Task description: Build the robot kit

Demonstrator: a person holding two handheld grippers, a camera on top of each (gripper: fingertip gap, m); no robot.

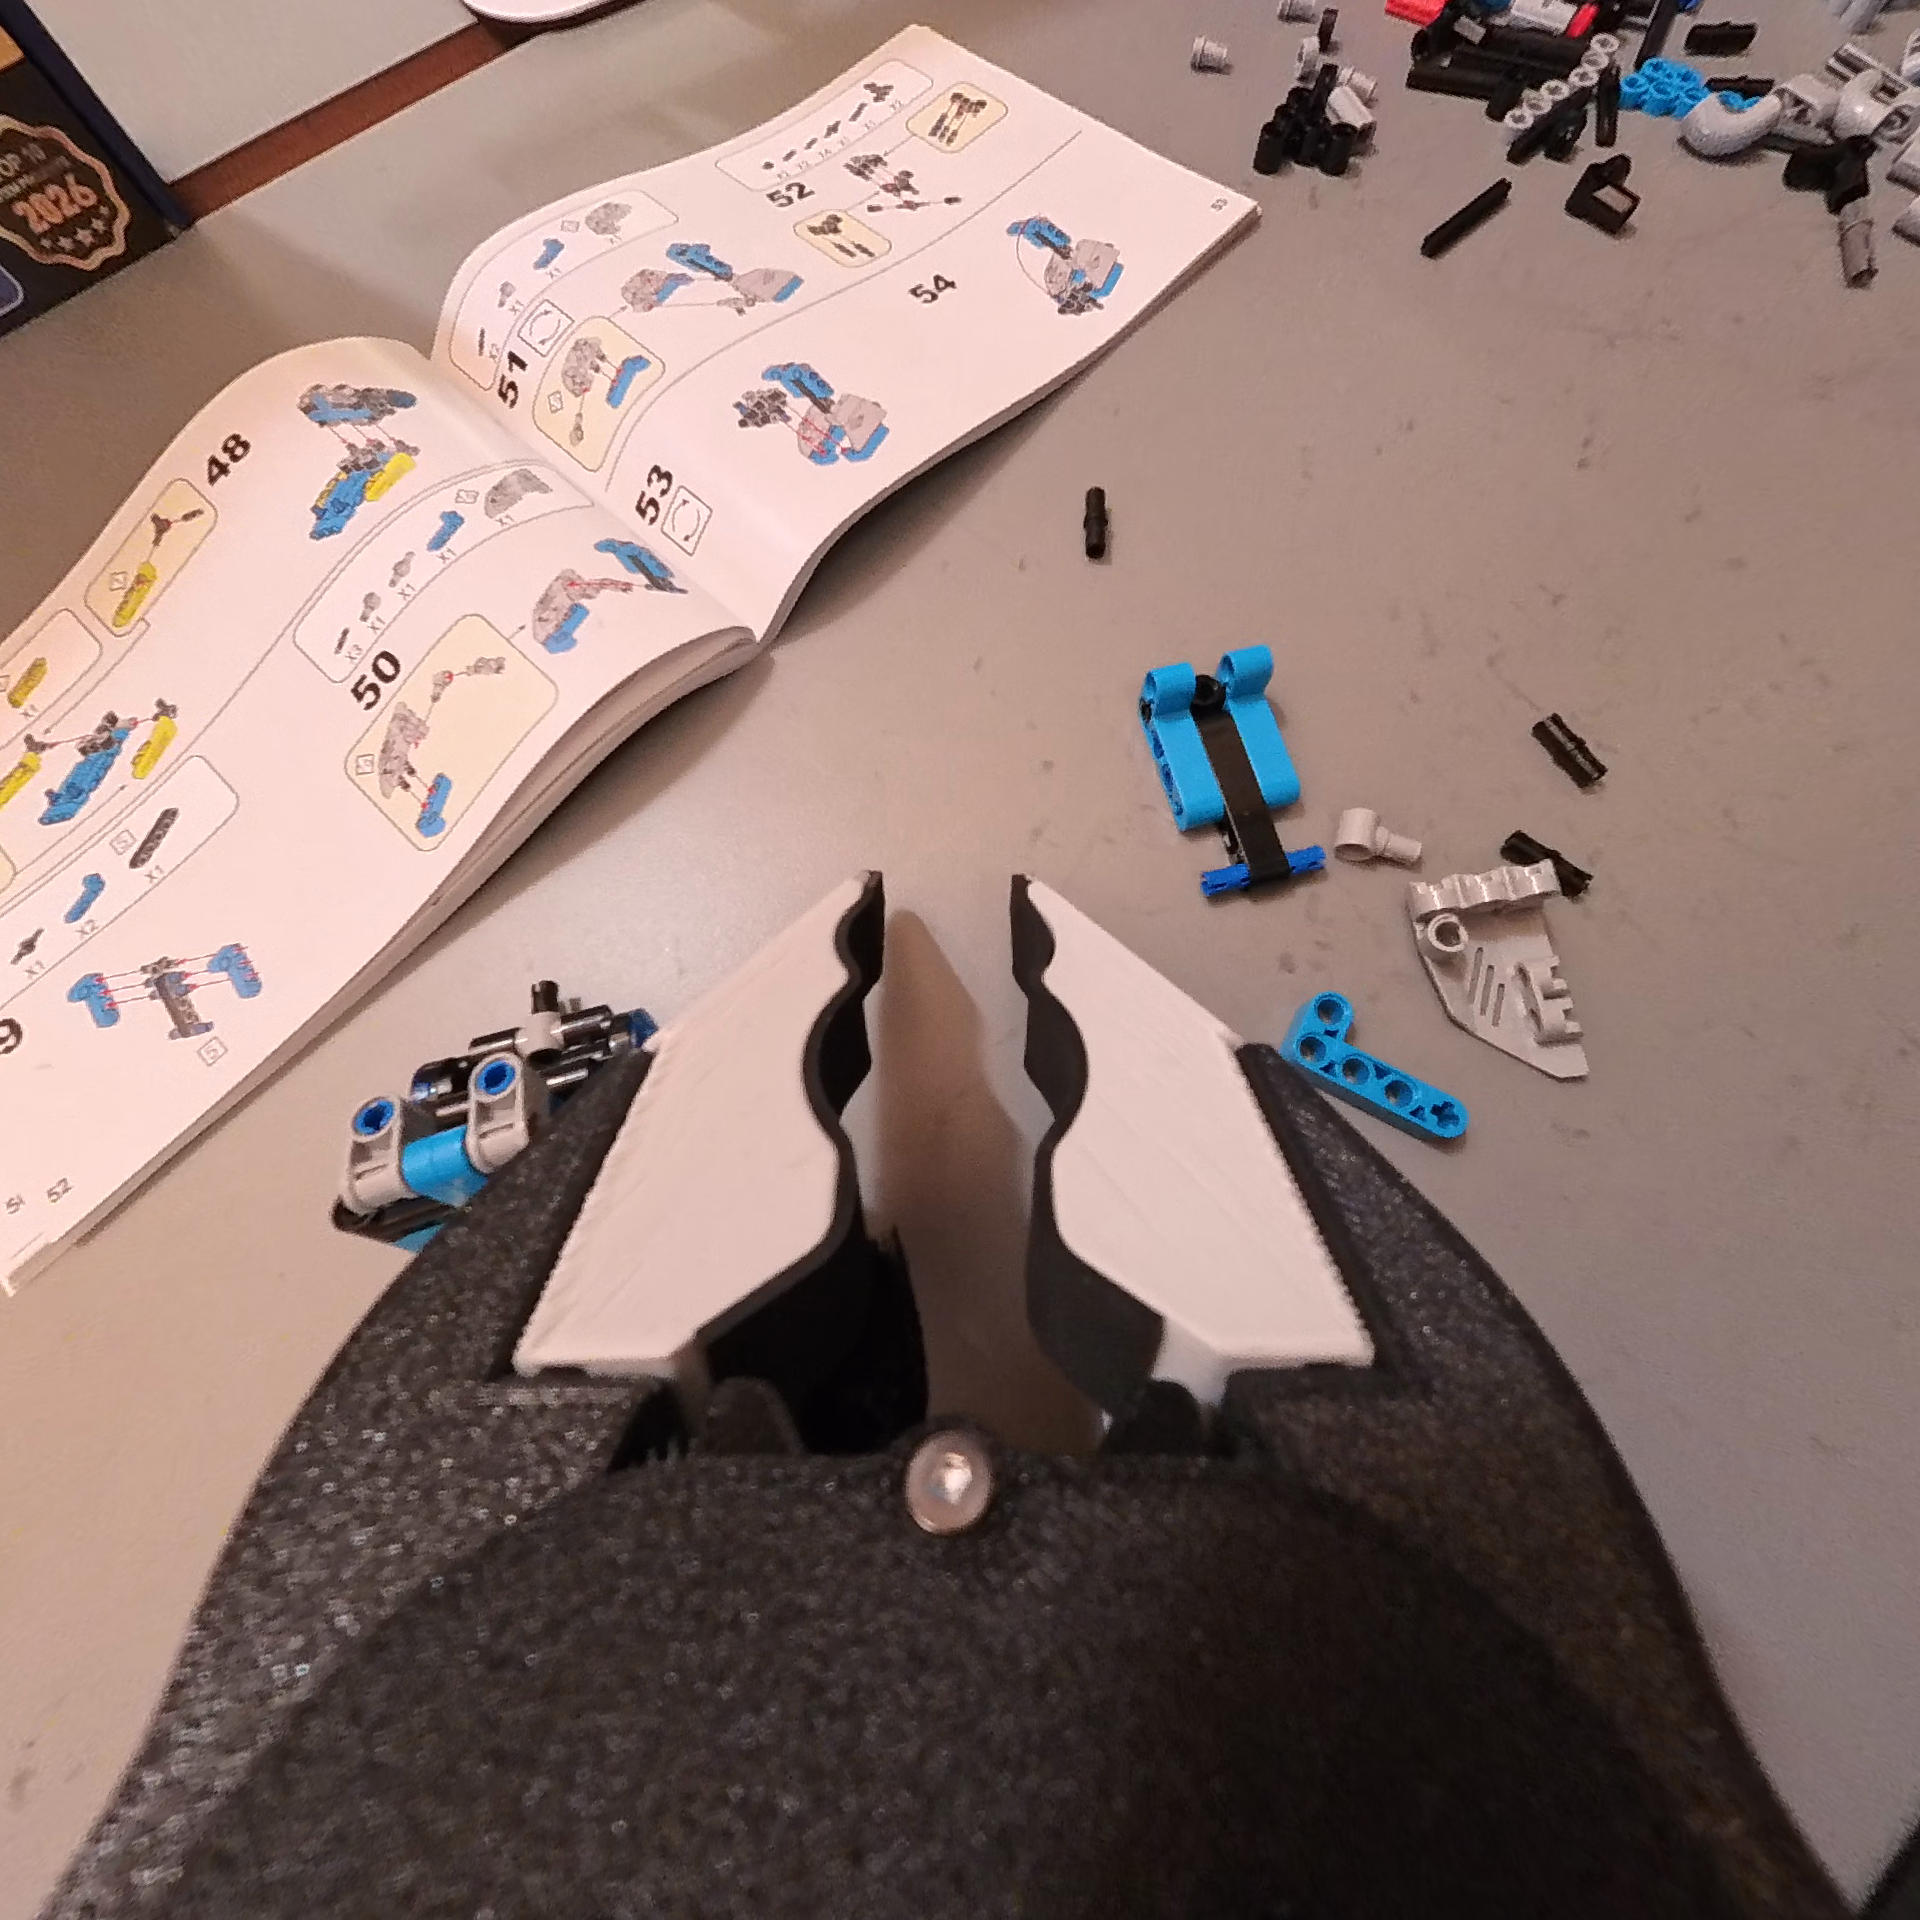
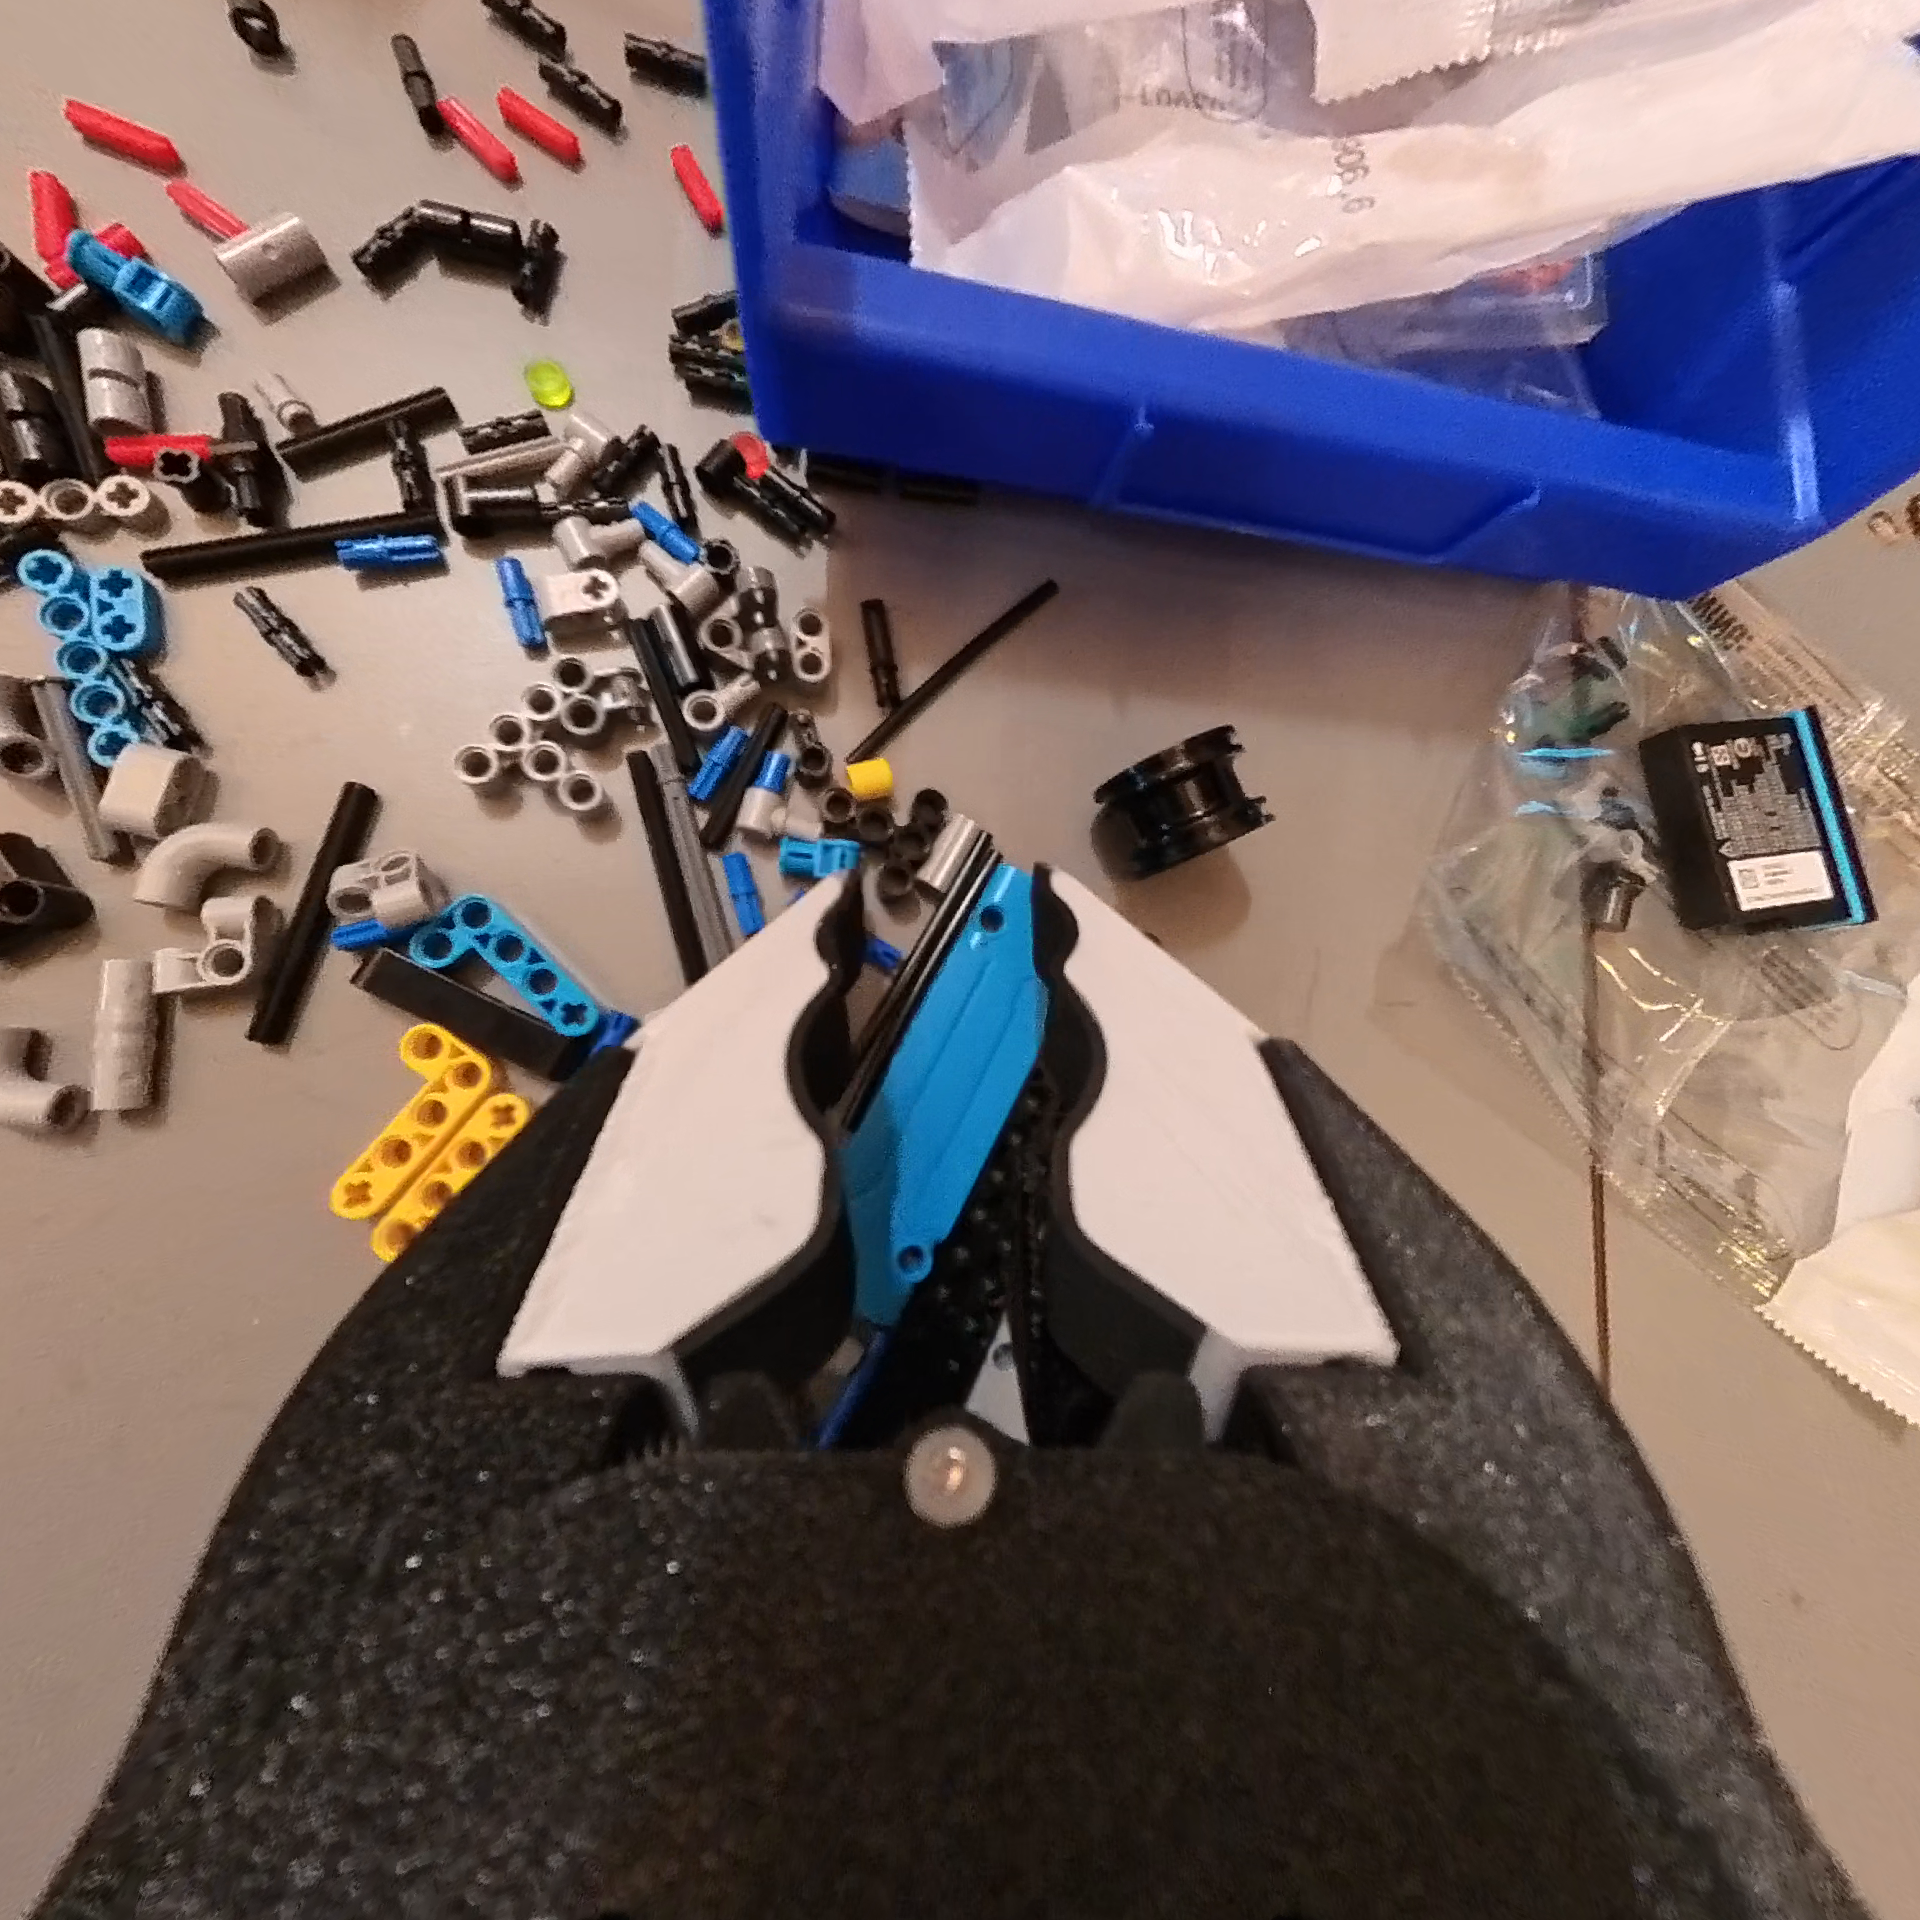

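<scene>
My left gripper (image 1: 948, 883) is open and empty, low over the grey table (image 1: 1351, 520). A small blue, grey and black brick assembly (image 1: 468, 1122) lies partly hidden under its left finger. A blue L-shaped beam (image 1: 1371, 1070) lies just right of its right finger. A blue and black sub-assembly (image 1: 1226, 758) and a grey curved panel (image 1: 1496, 956) lie ahead to the right. My right gripper (image 2: 948, 878) is shut on a long blue panel piece (image 2: 956, 1081) with a black rod (image 2: 914, 1008) alongside it, above a scatter of loose parts (image 2: 582, 707).
An open instruction booklet (image 1: 436, 623) lies ahead left of the left gripper. A pile of loose parts (image 1: 1558, 104) sits far right. A blue bin (image 2: 1143, 416) with plastic bags stands ahead of the right gripper. A black wheel hub (image 2: 1179, 800), clear bags (image 2: 1662, 987) and a black box (image 2: 1756, 821) lie right. The left gripper's tips are roughly 45 cm from the right gripper's.
</scene>
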